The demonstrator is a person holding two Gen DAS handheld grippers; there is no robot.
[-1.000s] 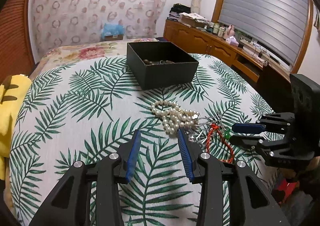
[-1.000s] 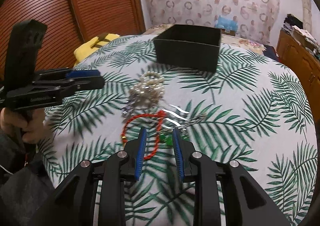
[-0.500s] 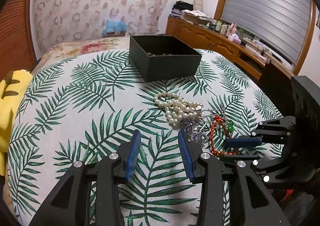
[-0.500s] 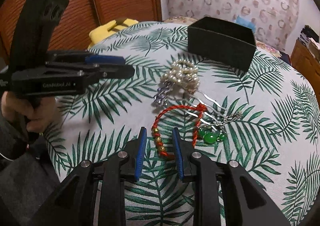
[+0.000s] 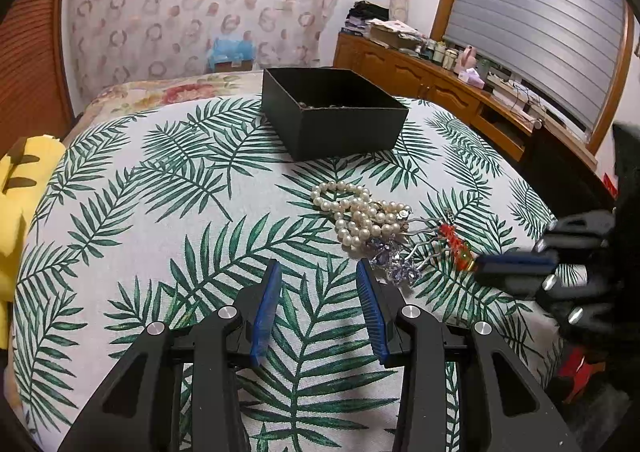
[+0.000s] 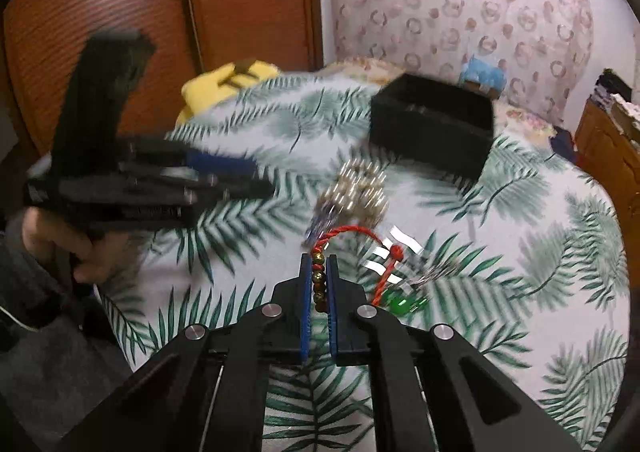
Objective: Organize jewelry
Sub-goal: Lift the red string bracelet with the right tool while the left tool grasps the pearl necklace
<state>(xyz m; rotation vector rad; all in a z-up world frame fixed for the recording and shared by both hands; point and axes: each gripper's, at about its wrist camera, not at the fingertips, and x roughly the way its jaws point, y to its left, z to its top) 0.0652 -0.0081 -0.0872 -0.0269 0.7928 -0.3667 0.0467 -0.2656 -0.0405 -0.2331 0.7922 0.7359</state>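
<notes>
Palm-print cloth covers the bed, black box at its far side, wardrobe doors and a cluttered sideboard around. My right gripper has just closed on the red cord bracelet, beads pinched. I'd lift slowly so the cord slips free of the pearls and hairpin, then carry to the box. Left gripper hangs part open, empty.

Patterned curtain, wooden sideboard
</notes>
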